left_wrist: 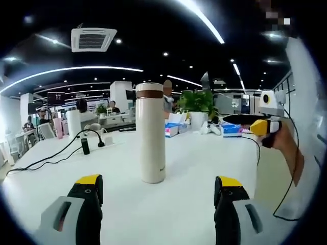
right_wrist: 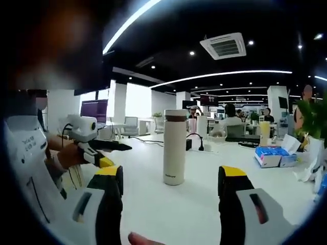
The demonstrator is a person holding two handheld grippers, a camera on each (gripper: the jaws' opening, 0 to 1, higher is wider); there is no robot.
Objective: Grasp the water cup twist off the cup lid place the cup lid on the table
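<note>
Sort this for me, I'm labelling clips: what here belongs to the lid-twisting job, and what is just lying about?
Job: water cup, cup lid, table, left gripper, right gripper.

Lying about: black cable, potted plant, blue tissue packs.

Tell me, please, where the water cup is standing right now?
The water cup stands upright on the white table, ahead of both open grippers and centred in each view, its lid on.

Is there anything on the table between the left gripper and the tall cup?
Nothing: the left gripper view shows bare white table between the left gripper and water cup.
</note>
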